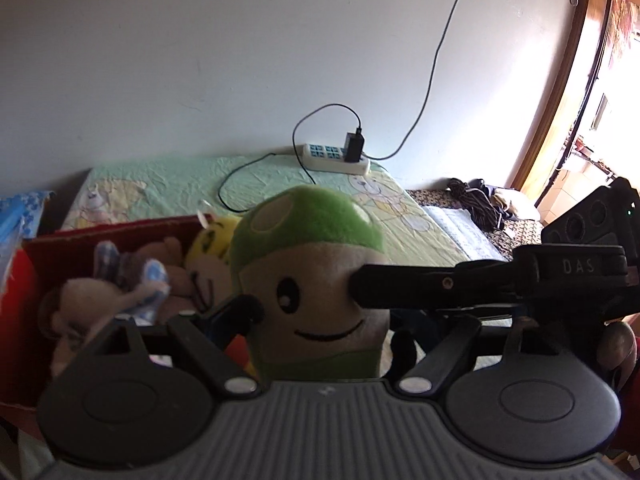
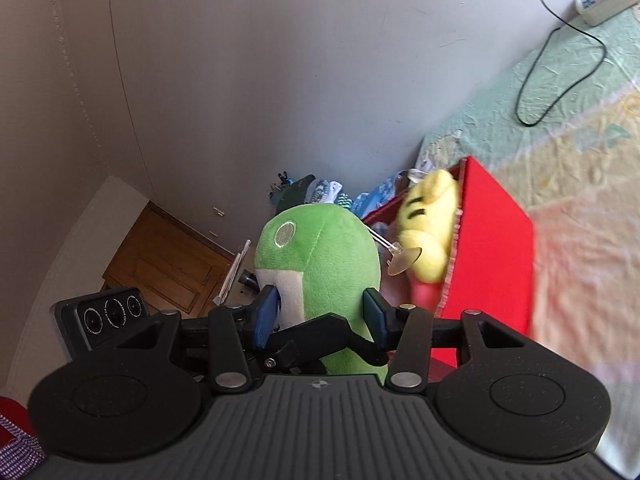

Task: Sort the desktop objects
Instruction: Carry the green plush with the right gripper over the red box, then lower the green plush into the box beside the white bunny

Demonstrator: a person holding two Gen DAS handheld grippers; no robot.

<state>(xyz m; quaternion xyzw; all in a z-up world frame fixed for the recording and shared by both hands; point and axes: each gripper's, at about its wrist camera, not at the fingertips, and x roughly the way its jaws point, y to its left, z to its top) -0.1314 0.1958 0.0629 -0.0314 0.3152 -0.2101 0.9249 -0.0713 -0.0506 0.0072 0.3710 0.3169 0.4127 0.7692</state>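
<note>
Right now your right gripper [image 2: 320, 316] is clamped on the green mushroom plush [image 2: 320, 272]: both blue pads [image 2: 266, 316] press into its sides low on the body, cap pointing away from the tool. In the left wrist view the same plush [image 1: 316, 280] stands directly between the fingers of your left gripper [image 1: 324, 332], face toward the camera. Those fingers look spread with the toy loose between them, so I read the left as not gripping; the right gripper's finger crosses in from the right at eye height.

Just beyond and to the left of the left tool sits the red box [image 1: 24, 276], already holding a brown bear plush [image 1: 120, 280] and a yellow plush [image 1: 212, 248]. From the right tool the box [image 2: 496, 248] lies ahead and to the right, the yellow toy at its near edge, a clear suction cup [image 2: 404, 260] dangling beside it. Further out: the green bedsheet [image 1: 168, 188] and a power strip [image 1: 336, 158] by the wall.

Step in hand, as I judge it: carrying the mushroom to the box. Next move calls for swinging the right tool over the box opening, clearing the left fingers first, then letting go above the free spot.
</note>
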